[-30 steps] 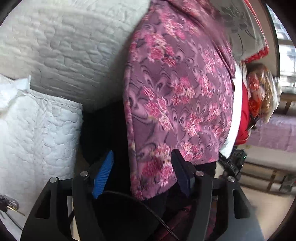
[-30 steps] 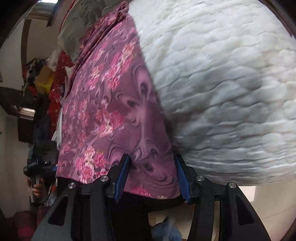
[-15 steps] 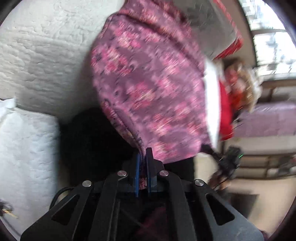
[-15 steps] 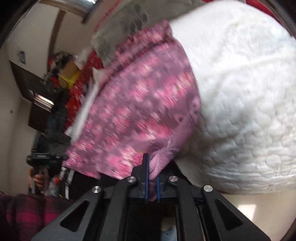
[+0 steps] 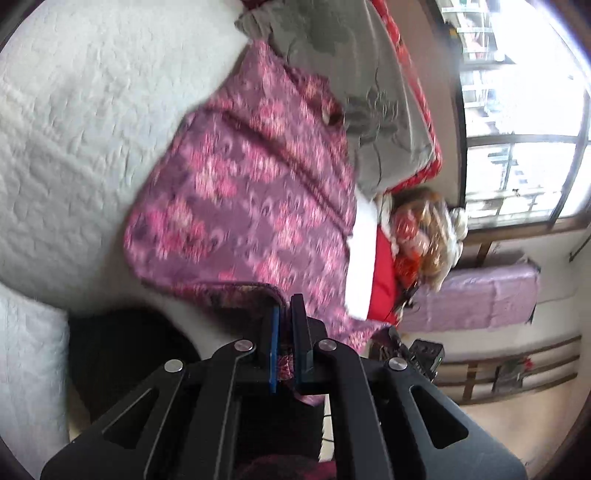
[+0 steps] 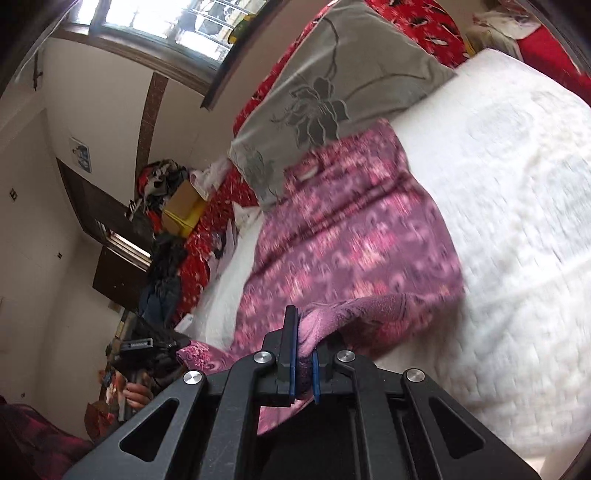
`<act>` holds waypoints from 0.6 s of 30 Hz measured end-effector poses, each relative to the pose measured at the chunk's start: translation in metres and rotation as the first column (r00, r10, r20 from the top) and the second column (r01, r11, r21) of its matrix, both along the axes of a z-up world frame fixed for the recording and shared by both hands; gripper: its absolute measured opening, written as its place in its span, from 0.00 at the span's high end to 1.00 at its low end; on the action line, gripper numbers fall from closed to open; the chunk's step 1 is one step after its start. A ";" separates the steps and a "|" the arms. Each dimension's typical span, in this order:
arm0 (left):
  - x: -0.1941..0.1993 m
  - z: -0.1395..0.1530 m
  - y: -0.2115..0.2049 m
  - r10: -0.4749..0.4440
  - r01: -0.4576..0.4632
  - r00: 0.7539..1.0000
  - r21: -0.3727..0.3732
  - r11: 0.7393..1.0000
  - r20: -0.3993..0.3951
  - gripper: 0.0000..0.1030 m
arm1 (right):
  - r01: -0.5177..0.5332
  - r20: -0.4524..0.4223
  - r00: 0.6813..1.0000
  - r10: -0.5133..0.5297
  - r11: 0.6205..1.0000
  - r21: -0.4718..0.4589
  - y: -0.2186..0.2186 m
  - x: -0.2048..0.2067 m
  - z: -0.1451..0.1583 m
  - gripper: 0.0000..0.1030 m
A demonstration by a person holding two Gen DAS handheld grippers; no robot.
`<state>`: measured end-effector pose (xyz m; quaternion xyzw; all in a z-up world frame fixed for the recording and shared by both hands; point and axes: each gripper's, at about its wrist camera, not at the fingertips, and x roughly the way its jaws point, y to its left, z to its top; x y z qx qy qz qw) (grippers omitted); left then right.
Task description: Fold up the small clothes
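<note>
L gripper (image 5: 284,317) and R gripper (image 6: 303,343) each had jaws clamped on a near corner of the floral garment (image 5: 251,192), which lay on the white quilt (image 5: 74,129). Recommended: lift both corners level, w/ even tension, toward the far hem.

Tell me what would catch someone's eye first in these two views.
The purple floral garment dominates, spread across the white quilted bedspread, with the left gripper and right gripper each shut on its near edge. Beyond it lies a grey flower-print pillow against red bedding.
</note>
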<state>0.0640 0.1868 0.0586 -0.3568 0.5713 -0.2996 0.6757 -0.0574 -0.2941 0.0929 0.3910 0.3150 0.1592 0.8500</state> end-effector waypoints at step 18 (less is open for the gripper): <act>0.192 0.004 -0.024 0.206 -0.206 0.964 -0.022 0.978 0.170 0.96 | 0.151 0.019 0.988 -0.153 0.986 0.064 -0.051 0.200 0.006 0.95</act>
